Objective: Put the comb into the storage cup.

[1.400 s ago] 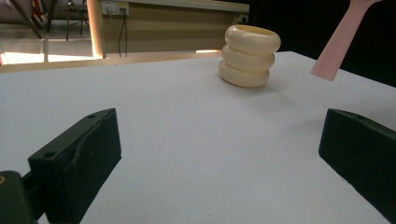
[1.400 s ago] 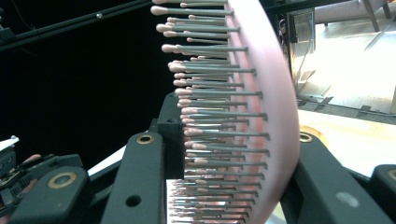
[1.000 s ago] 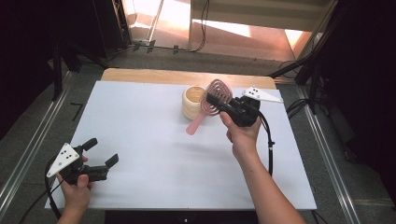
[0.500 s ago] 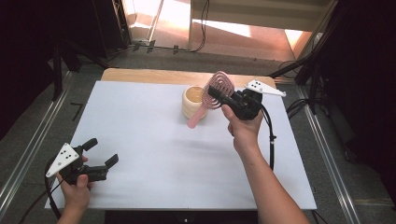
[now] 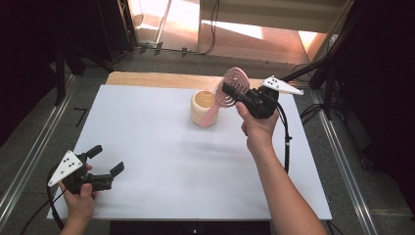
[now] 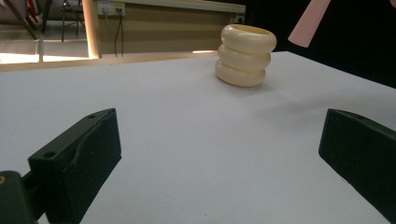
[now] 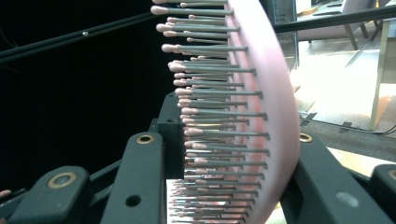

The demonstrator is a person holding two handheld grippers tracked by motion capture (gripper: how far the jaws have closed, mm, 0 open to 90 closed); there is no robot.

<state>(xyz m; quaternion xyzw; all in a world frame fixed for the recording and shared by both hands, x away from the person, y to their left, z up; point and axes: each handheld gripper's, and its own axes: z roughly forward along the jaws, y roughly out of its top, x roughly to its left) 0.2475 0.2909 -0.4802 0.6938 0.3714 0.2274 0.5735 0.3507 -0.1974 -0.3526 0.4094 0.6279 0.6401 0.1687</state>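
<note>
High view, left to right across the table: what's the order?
Left tongs, open, near the table's front left corner → cream ribbed cup → pink hairbrush, its handle slanting down toward the cup → right tongs, shut on the brush head.

A white table (image 5: 161, 147) carries everything here, its top a plain matte sheet, with a strip of bare wood (image 5: 147, 79) showing along its far edge. One thing stands directly on it: a cream ribbed cup (image 5: 202, 108), upright, open mouth up, towards the far side. It sits just below and beside the right gripper (image 5: 230, 91), and well apart from the left gripper (image 5: 105, 159), far ahead of that claw's jaws.
</note>
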